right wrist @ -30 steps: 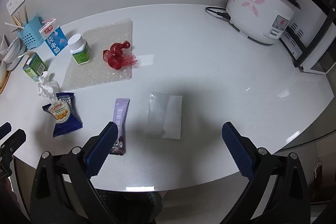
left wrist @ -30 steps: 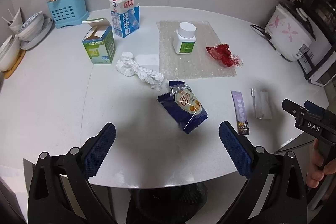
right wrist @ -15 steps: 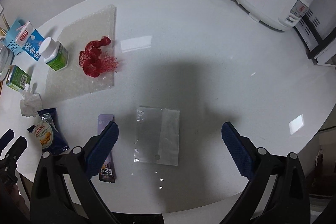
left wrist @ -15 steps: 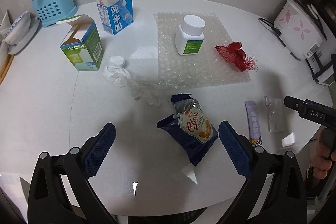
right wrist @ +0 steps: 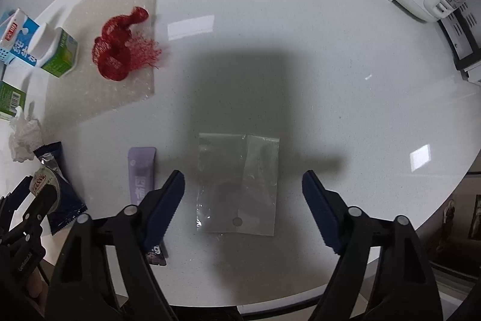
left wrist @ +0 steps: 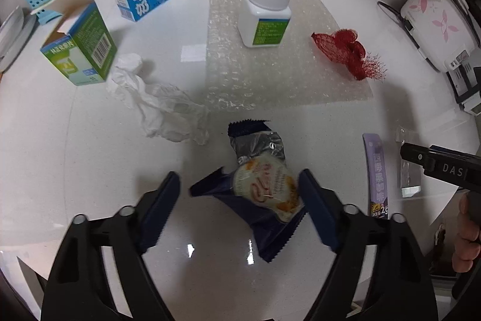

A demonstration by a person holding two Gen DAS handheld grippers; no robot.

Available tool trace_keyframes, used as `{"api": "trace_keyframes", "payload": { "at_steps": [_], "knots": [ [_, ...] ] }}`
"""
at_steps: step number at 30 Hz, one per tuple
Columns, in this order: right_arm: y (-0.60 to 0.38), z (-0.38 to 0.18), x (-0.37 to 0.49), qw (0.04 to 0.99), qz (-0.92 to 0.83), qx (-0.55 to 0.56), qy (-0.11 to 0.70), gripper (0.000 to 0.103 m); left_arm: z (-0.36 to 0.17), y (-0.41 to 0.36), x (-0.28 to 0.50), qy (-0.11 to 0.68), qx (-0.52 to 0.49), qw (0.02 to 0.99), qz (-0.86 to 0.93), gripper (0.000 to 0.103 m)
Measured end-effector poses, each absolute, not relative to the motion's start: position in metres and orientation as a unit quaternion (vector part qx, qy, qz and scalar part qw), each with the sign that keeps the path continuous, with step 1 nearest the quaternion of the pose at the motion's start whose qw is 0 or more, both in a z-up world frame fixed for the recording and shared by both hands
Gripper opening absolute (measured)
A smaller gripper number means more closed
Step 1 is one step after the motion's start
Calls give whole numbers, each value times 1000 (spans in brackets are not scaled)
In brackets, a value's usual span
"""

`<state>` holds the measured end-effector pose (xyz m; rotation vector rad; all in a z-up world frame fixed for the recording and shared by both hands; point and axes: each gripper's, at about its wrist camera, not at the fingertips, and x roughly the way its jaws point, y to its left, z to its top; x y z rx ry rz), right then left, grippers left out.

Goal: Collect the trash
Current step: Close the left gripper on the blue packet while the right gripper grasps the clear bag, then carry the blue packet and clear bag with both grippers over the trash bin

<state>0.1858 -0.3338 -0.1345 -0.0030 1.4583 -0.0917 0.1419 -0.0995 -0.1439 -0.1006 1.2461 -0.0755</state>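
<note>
Both my claws have dropped and narrowed, still open: left claw (left wrist: 240,188) straddles the crinkled wrapper (left wrist: 264,191), right claw (right wrist: 243,188) the flat clear bag (right wrist: 237,182) near the counter (right wrist: 300,50) edge.

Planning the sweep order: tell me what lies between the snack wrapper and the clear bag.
The purple sachet, seen in the right wrist view.

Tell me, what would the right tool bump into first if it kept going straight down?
Probably the clear plastic bag lying flat on the table; it sits between the right tool's open jaws.
</note>
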Motion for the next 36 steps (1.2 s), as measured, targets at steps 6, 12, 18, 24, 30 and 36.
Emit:
{"api": "trace_keyframes", "payload": {
  "at_steps": [6, 12, 18, 24, 30, 36],
  "knots": [
    [-337, -146, 187, 731, -44, 21, 681, 52, -151, -104, 140, 594, -46, 802, -41, 28],
    [-334, -146, 186, 731, -45, 21, 680, 39, -153, -107, 135, 592, -39, 803, -49, 6],
    [-334, -145, 188, 734, -47, 14, 678, 17, -148, -104, 131, 586, -35, 808, -50, 3],
    [-339, -140, 184, 746, -50, 29, 664, 12, -138, -97, 124, 578, -34, 814, -48, 3],
    [-341, -131, 177, 758, -58, 26, 649, 12, -131, -93, 120, 573, -34, 818, -43, 3],
    [-335, -111, 167, 773, -58, 10, 632, 4, -122, -89, 110, 565, -39, 823, -39, 3]
  ]
}}
